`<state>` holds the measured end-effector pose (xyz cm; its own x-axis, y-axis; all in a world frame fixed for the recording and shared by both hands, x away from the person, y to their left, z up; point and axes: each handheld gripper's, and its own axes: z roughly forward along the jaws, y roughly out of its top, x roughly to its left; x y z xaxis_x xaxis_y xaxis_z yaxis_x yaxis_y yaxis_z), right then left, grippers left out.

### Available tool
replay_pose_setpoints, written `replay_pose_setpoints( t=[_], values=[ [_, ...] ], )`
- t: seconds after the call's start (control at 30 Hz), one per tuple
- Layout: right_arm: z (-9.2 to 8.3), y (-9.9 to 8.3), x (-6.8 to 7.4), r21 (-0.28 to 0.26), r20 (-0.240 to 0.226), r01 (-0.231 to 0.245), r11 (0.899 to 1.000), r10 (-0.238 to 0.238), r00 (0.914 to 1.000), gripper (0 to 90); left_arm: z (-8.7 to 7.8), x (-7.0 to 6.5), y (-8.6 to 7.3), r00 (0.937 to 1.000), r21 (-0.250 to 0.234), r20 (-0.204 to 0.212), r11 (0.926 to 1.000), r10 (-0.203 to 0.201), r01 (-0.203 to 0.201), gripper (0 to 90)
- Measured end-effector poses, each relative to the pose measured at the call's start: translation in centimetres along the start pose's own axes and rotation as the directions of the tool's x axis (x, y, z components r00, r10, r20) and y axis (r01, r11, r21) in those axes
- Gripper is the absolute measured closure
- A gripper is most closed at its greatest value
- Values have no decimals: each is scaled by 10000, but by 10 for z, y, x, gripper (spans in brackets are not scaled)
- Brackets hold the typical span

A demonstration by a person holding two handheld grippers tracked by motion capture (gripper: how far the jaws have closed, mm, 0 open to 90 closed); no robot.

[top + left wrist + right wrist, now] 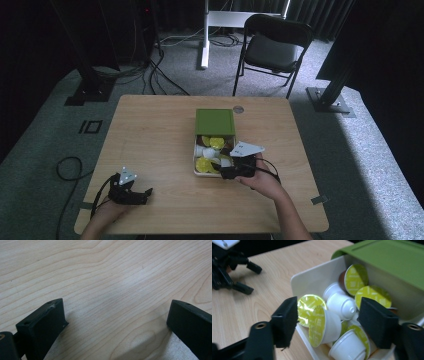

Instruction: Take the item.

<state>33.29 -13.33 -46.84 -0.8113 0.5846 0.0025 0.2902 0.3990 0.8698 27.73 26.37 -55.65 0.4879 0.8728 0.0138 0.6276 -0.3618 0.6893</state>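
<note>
A person sits at a light wooden table holding a black two-jaw gripper in each hand. Near the middle of the table lies a cream box with a green lid slid partway back, so the near half is uncovered. Inside is a loose heap of coffee capsules: white cups with yellow-green foil tops, lying on their sides at mixed angles.

The right gripper reaches into the open end of the box from the person's side. In the right gripper view its jaws stand partly apart on either side of one capsule lying on its side at the near rim, foil facing left. The left jaw is just beside the foil; the right jaw is clearly off the cup, so nothing is clamped.

The left gripper rests near the table's front left corner, well apart from the box. Its jaws are spread wide over bare wood, with nothing between them.
</note>
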Motion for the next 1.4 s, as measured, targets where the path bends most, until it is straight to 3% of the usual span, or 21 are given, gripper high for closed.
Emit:
replay_pose_setpoints(
  t=[0.27,0.6,0.8,0.9,1.03,1.07,1.1,1.13,1.2,1.23,1.27,1.4],
  values=[
    [17,-7,9,640,224,403,9971,-418,9989,380,0,0,0,10000,-2,0,10000,0,0,29],
    [31,-10,16,1508,769,1056,9829,-1182,9900,421,0,0,0,10000,-15,0,10000,-16,16,29],
    [34,-10,19,1668,1062,1015,9808,-1202,9871,421,0,0,0,10000,-15,0,10000,-14,14,28],
    [38,-9,23,1875,1567,952,9776,-1254,9796,413,0,0,0,10000,-16,0,10000,-16,16,28],
    [42,-9,26,2128,1481,907,9729,-1239,9812,402,0,0,0,10000,-17,-1,10000,-18,18,28],
    [46,-10,28,2278,1613,1068,9678,-1457,9761,437,0,0,0,10000,-14,1,10000,-16,16,28],
    [46,-10,28,2278,1613,1068,9678,-1457,9761,437,0,0,0,10000,-15,0,10000,-17,17,28],
    [48,-10,28,2232,1670,776,9717,-1165,9790,469,0,0,0,10000,-17,0,10000,-19,19,28],
    [48,-10,28,2232,1670,776,9717,-1165,9790,469,0,0,0,10000,-17,2,10000,-23,23,29],
    [48,-9,27,2203,1704,764,9724,-1155,9786,509,0,0,0,10000,-4,1,10000,-2,2,29],
    [44,-6,24,2166,1555,590,9745,-941,9834,561,0,0,0,10000,-3,2,10000,-2,2,29],
    [38,-4,22,2009,1426,364,9789,-660,9876,580,0,0,0,10000,-2,3,10000,-7,7,28]
  ],
)
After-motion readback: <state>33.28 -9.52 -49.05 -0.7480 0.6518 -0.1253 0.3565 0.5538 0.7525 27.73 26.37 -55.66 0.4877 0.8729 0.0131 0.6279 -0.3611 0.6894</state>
